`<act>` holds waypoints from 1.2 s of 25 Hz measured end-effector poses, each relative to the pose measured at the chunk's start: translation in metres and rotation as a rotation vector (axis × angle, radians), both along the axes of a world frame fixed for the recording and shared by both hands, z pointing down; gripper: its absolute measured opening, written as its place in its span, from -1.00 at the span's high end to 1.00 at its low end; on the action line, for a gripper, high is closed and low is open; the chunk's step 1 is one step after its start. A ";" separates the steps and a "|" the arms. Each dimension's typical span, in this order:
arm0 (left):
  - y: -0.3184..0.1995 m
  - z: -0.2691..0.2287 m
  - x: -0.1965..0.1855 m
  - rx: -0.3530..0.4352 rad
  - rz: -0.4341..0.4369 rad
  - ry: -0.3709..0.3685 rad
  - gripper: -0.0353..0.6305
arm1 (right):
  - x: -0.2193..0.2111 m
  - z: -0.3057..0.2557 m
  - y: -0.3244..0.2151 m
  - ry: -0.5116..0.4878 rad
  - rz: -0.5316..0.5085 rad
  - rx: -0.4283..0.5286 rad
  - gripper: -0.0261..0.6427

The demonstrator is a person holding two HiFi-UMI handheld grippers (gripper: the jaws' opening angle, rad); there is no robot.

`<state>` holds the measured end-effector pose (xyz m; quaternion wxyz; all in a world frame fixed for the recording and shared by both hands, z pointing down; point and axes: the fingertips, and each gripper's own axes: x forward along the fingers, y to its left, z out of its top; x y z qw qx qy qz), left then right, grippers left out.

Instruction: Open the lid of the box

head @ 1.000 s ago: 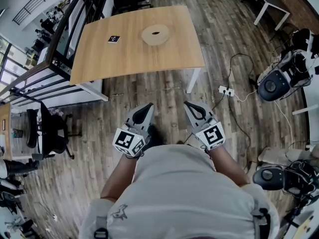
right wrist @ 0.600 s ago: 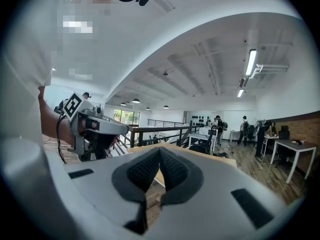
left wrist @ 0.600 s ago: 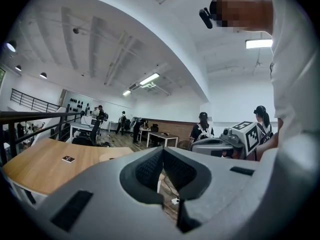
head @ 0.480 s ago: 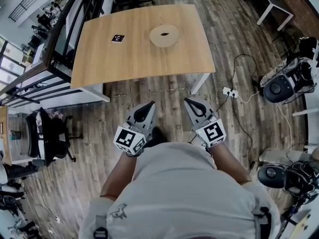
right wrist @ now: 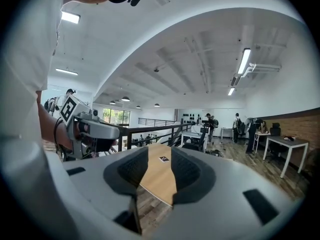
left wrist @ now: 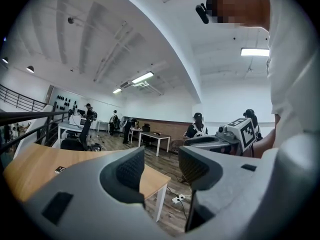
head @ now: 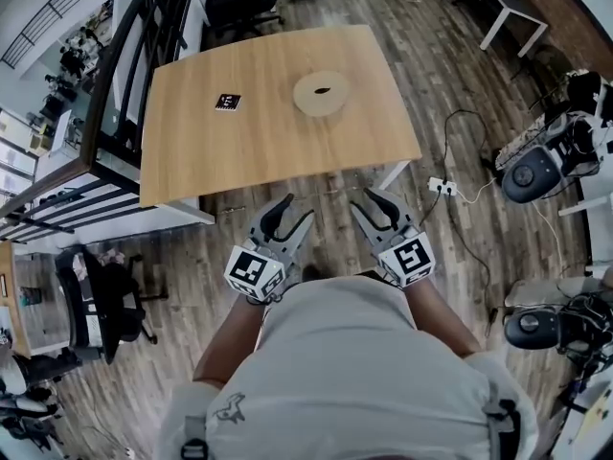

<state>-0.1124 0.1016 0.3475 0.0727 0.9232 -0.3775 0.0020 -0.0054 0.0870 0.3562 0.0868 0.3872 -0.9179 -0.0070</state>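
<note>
A dark wood-plank floor (head: 460, 247) fills most of the head view. On it stands a light wooden bench (head: 259, 142) just ahead of the person (head: 354, 372), who wears a pale shirt and holds both tools close to the body, short of the bench's near edge.

The left gripper (head: 295, 211) points towards the bench. Its jaws are opening, with only air and the bench corner seen between them in the left gripper view (left wrist: 161, 166). The right gripper (head: 368, 199) sits beside it, jaws likewise opening and grasping nothing; the right gripper view (right wrist: 157, 176) shows the bench top through the gap.

The round pale box (head: 322, 94) lies flat on the far right part of the bench, well apart from both grippers. A small square marker card (head: 227, 102) lies to its left. A white power strip (head: 442, 187) rests on the floor near the bench's right leg
</note>
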 end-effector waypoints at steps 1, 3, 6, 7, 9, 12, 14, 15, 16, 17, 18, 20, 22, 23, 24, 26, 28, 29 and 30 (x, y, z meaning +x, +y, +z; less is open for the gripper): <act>-0.003 0.002 -0.001 -0.005 0.015 -0.003 0.24 | -0.003 0.001 -0.002 0.004 0.004 -0.003 0.47; -0.005 0.006 -0.003 -0.013 0.041 -0.005 0.16 | -0.006 0.006 -0.004 0.007 0.015 -0.009 0.44; -0.011 0.009 -0.007 -0.013 0.059 0.003 0.11 | -0.008 0.010 -0.010 0.005 0.031 -0.020 0.42; -0.014 0.010 -0.008 -0.014 0.057 0.004 0.10 | -0.009 0.012 -0.012 0.008 0.030 -0.027 0.41; -0.022 0.012 -0.009 -0.017 0.046 0.002 0.09 | -0.010 0.015 -0.017 0.015 0.021 -0.037 0.41; -0.035 0.017 -0.006 -0.024 0.038 -0.003 0.06 | -0.009 0.019 -0.030 0.003 0.013 -0.033 0.41; -0.046 0.018 -0.001 -0.027 0.031 -0.009 0.06 | -0.004 0.021 -0.043 -0.011 0.012 -0.039 0.41; -0.052 0.017 0.003 -0.027 0.026 -0.012 0.05 | 0.000 0.021 -0.051 -0.017 0.009 -0.041 0.41; -0.058 0.018 0.007 -0.026 0.020 -0.017 0.05 | 0.003 0.022 -0.059 -0.021 0.004 -0.040 0.41; -0.064 0.018 0.011 -0.024 0.014 -0.022 0.05 | 0.006 0.022 -0.069 -0.023 -0.005 -0.036 0.41; -0.070 0.020 0.014 -0.023 0.008 -0.029 0.05 | 0.008 0.023 -0.078 -0.025 -0.017 -0.029 0.41; -0.085 0.023 0.020 -0.026 -0.011 -0.037 0.05 | 0.010 0.024 -0.098 -0.031 -0.049 -0.025 0.41; -0.105 0.023 0.027 -0.034 -0.035 -0.034 0.04 | 0.015 0.024 -0.116 -0.029 -0.084 -0.037 0.41; -0.115 0.022 0.032 -0.034 -0.046 -0.030 0.04 | 0.019 0.025 -0.125 -0.022 -0.100 -0.045 0.41; -0.124 0.021 0.038 -0.032 -0.056 -0.029 0.04 | 0.024 0.027 -0.135 -0.016 -0.114 -0.050 0.41; -0.141 0.022 0.049 -0.029 -0.076 -0.031 0.04 | 0.036 0.031 -0.153 -0.016 -0.134 -0.054 0.41; -0.157 0.024 0.060 -0.032 -0.094 -0.034 0.04 | 0.048 0.035 -0.169 -0.023 -0.148 -0.065 0.41; -0.164 0.024 0.066 -0.034 -0.103 -0.035 0.04 | 0.055 0.036 -0.176 -0.027 -0.155 -0.072 0.41; -0.171 0.025 0.072 -0.038 -0.111 -0.037 0.04 | 0.061 0.037 -0.182 -0.029 -0.163 -0.078 0.41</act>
